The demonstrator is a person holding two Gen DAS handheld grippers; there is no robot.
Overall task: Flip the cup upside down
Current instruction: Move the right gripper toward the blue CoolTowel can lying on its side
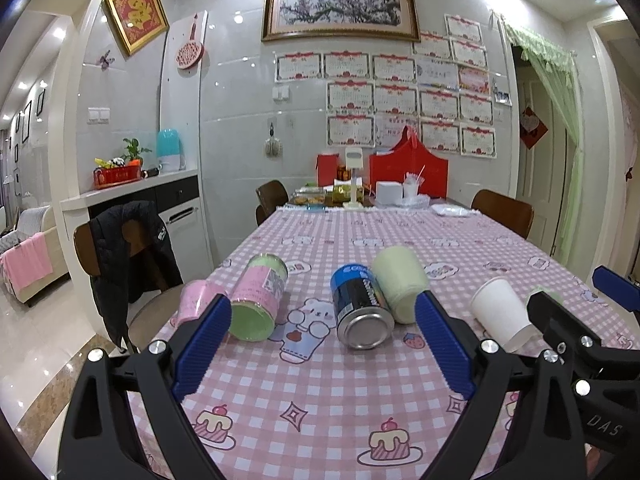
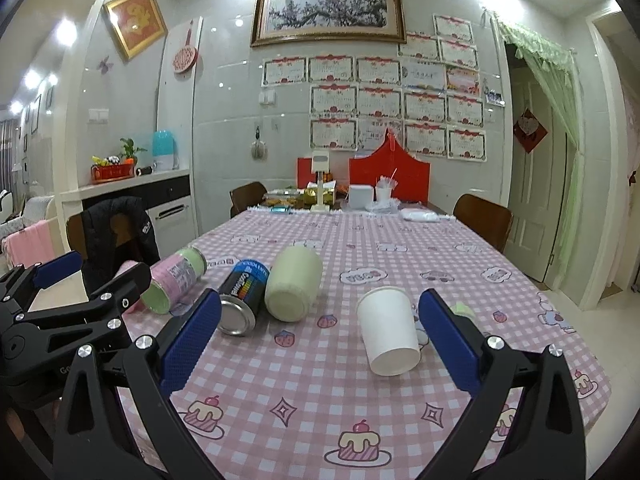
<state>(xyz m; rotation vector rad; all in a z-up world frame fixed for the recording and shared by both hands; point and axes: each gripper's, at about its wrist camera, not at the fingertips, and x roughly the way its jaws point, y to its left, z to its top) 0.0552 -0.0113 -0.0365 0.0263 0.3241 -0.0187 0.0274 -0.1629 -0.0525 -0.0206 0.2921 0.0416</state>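
Several cups lie on their sides on the pink checked tablecloth (image 1: pixel 320 400): a pink-labelled green cup (image 1: pixel 256 300), a blue can (image 1: pixel 358 306), a cream cup (image 1: pixel 402 284) and a white paper cup (image 1: pixel 500 312). A pink cup (image 1: pixel 196 300) is partly hidden behind my left finger. My left gripper (image 1: pixel 320 344) is open and empty, in front of the can. My right gripper (image 2: pixel 320 344) is open and empty; the white paper cup (image 2: pixel 390 330) lies just inside its right finger. The can (image 2: pixel 242 300), cream cup (image 2: pixel 294 282) and pink-labelled cup (image 2: pixel 174 280) lie further left.
Boxes, food and red bags (image 1: pixel 408 168) crowd the far end of the table. Chairs (image 1: pixel 504 210) stand around it; one at the left holds a black jacket (image 1: pixel 128 248). A small green object (image 2: pixel 462 310) sits behind my right finger. The table's right edge (image 2: pixel 592 360) is near.
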